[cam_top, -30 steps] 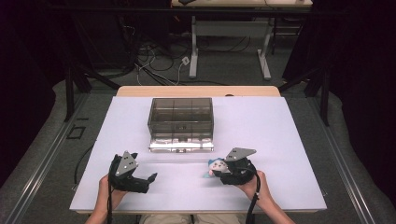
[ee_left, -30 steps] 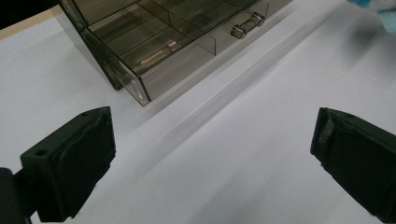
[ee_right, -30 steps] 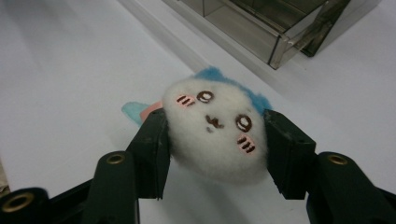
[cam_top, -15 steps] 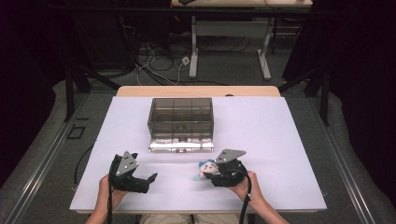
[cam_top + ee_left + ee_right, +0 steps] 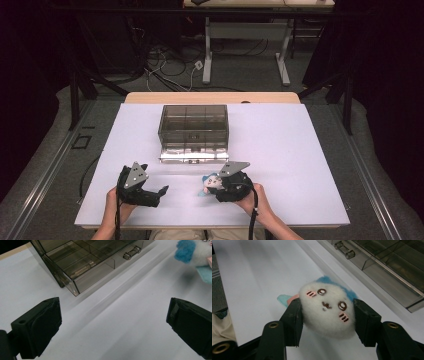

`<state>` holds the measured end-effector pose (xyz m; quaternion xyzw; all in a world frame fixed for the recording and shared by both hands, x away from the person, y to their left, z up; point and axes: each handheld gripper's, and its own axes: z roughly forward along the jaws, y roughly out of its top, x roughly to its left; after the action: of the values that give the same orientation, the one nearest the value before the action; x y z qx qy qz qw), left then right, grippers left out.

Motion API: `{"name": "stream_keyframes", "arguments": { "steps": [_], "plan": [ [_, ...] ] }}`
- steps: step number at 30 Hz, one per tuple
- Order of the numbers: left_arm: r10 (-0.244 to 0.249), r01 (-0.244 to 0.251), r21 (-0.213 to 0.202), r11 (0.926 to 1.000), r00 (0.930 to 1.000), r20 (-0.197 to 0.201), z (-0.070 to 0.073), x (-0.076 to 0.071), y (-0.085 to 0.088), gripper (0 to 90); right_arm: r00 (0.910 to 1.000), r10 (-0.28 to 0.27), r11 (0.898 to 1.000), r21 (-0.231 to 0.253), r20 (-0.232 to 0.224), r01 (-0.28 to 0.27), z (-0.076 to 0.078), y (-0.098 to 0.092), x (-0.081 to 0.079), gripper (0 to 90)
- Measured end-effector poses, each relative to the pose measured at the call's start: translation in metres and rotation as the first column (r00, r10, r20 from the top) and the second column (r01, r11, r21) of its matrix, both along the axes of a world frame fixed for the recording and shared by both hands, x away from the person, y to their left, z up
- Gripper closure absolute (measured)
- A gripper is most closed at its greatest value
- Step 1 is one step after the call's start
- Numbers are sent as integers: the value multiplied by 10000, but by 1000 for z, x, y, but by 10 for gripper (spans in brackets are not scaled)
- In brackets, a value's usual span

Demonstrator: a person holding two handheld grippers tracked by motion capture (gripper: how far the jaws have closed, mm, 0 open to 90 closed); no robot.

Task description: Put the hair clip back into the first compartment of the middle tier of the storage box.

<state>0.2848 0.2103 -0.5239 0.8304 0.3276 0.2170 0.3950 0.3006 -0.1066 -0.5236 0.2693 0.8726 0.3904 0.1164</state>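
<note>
We held the plush toy (image 5: 327, 310) squeezed between our right gripper (image 5: 216, 184) fingers (image 5: 293, 318), just above the tabletop (image 5: 300, 150). Our left gripper (image 5: 159, 192) fingers (image 5: 40, 326) stood wide apart with nothing between them. Beyond both sets of fingers sat the smoky clear organizer box (image 5: 194, 131).

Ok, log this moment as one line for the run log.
right gripper: shut on plush toy | left gripper: open, empty | clear drawer box: on table, apart from both
</note>
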Motion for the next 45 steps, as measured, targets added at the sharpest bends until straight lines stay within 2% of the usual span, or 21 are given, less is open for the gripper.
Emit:
{"name": "stream_keyframes", "arguments": {
  "steps": [20,35,40,45],
  "plan": [
    [-30,30,14,10000,10000,-10,0,0,0,1,9987,432,9989,-165,-254,-437,-9,26,2,455],
    [-46,46,31,10000,10000,-14,0,-1,0,2,9979,475,9979,-429,-436,-493,-18,43,4,444],
    [-69,69,11,10000,9999,-82,0,-1,-1,1,9985,228,9976,-641,-505,-260,-21,44,6,405],
    [-114,114,-1,9999,9999,-34,0,-1,-2,1,9974,-7,9979,-652,-723,-40,-22,42,8,262]
  ]
}}
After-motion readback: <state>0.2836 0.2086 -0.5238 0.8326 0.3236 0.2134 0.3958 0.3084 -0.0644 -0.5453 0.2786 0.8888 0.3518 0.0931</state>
